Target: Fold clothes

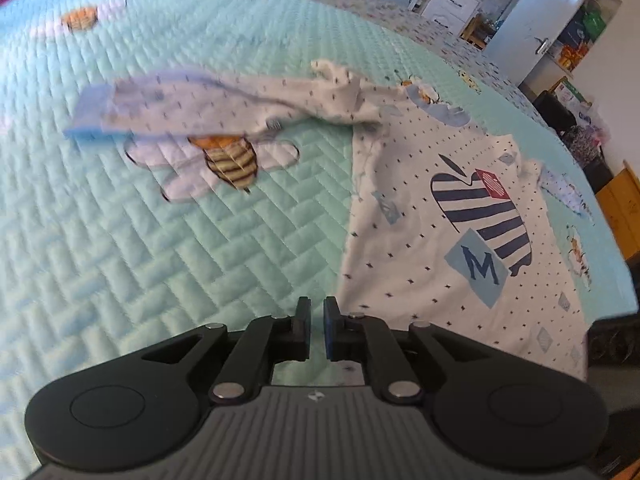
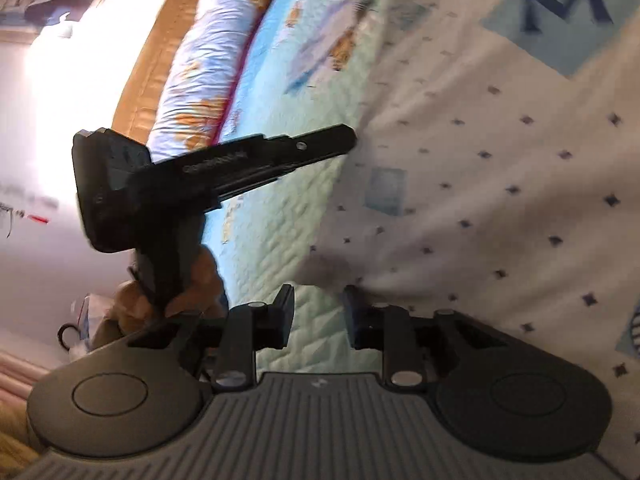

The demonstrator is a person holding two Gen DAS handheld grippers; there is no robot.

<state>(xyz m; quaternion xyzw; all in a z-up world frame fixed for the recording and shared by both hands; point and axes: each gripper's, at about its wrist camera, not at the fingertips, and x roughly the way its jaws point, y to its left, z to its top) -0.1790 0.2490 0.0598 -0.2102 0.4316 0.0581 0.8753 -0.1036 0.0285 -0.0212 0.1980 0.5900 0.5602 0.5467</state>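
A white long-sleeved child's shirt (image 1: 432,248) with small dark dots, a striped apple print and an "M" patch lies on the quilt. One sleeve (image 1: 192,100) with a blue cuff stretches out to the left. My left gripper (image 1: 317,307) hovers over the shirt's lower left edge, its jaws nearly together with a narrow gap and nothing between them. In the right wrist view the shirt (image 2: 500,160) fills the right side. My right gripper (image 2: 318,304) is open at the shirt's edge, with the right finger against the cloth. The left gripper's body (image 2: 208,172) shows there, held by a hand.
The turquoise quilted bedspread (image 1: 160,260) with bee prints covers the bed. Cabinets and a door (image 1: 532,20) stand beyond the far edge. A rolled blanket and wooden headboard (image 2: 192,60) lie along the bed's end in the right wrist view.
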